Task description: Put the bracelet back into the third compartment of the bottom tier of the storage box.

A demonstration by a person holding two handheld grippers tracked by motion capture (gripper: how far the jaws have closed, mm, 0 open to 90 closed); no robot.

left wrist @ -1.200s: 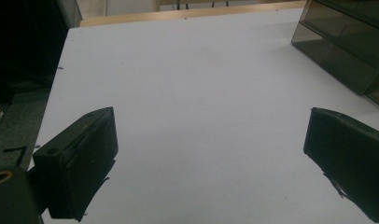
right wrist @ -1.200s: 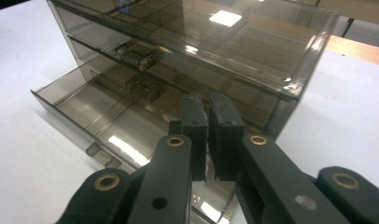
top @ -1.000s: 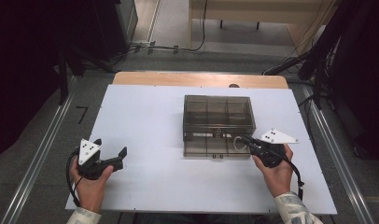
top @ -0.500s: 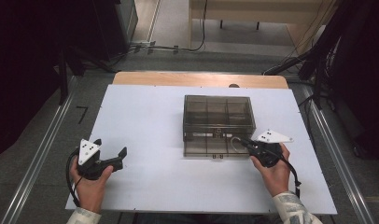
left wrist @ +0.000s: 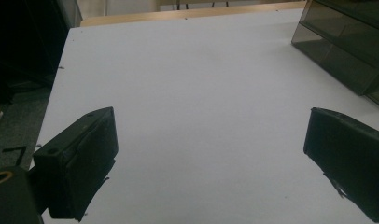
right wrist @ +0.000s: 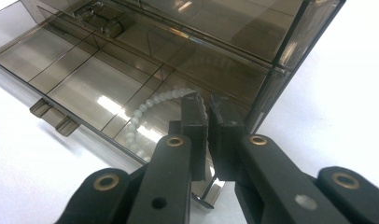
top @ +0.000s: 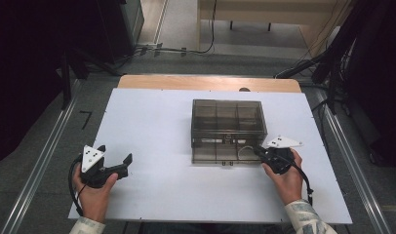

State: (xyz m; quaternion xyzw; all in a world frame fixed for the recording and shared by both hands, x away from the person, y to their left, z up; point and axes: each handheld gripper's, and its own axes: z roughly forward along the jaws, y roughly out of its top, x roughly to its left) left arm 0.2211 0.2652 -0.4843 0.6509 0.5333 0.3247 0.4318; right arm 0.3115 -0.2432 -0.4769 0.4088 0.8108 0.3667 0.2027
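A smoky see-through compartment box [top: 227, 129] stands mid-table, its front tray of compartments [right wrist: 85, 79] lying open toward me. A white bead bracelet [right wrist: 145, 109] curls in the front right compartment and appears as a pale loop [top: 242, 152] in the high view. My right gripper [right wrist: 207, 105] reaches into that compartment at the box's front right corner [top: 258, 151], jaws pinched nearly together on the top of the bead string. My left gripper [top: 115, 155] rests open near the table's front left, with bare table between its jaws [left wrist: 208, 121].
The white table top [top: 152, 122] spreads wide to the left of the box. A wooden strip [top: 206, 83] runs along the far edge. Metal rails [top: 45, 161] flank the table, and cables [top: 176, 48] lie on the floor behind.
My right gripper has shifted slightly left toward the box's front right corner. The left gripper has stayed put.
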